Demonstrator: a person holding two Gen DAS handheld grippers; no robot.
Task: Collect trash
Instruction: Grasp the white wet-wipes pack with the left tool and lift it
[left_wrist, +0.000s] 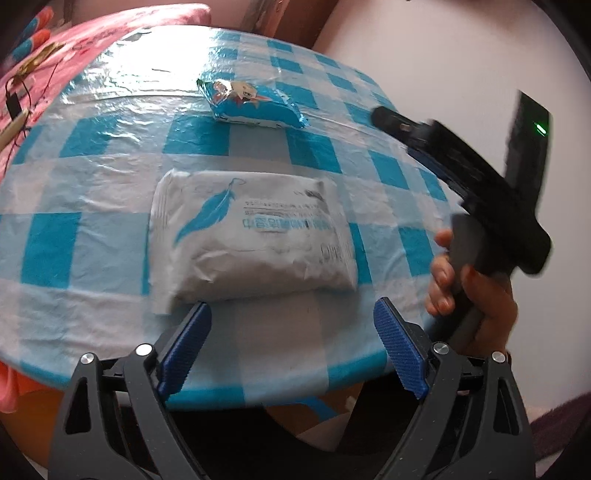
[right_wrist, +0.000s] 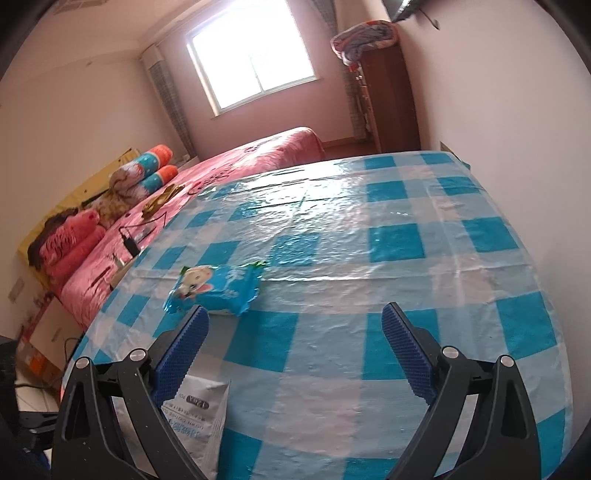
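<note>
A white packet with a blue feather print (left_wrist: 251, 236) lies on the blue-and-white checked table (left_wrist: 92, 236), just beyond my left gripper (left_wrist: 291, 314), which is open and empty. Farther back lies a blue cartoon-printed wrapper (left_wrist: 255, 103). In the right wrist view that blue wrapper (right_wrist: 218, 291) sits just past the left fingertip of my right gripper (right_wrist: 295, 321), open with nothing between its pads. A corner of the white packet (right_wrist: 203, 413) shows low behind the left finger. A hand (left_wrist: 469, 291) holds the right gripper's body (left_wrist: 472, 184) at the table's right edge.
A bed with a pink cover (right_wrist: 229, 173) runs along the table's far left side, with rolled bedding (right_wrist: 147, 173) and a black charger and cable (right_wrist: 131, 243) on it. A white wall (right_wrist: 498, 110) borders the table's right side. A wooden cabinet (right_wrist: 384, 96) stands near the window.
</note>
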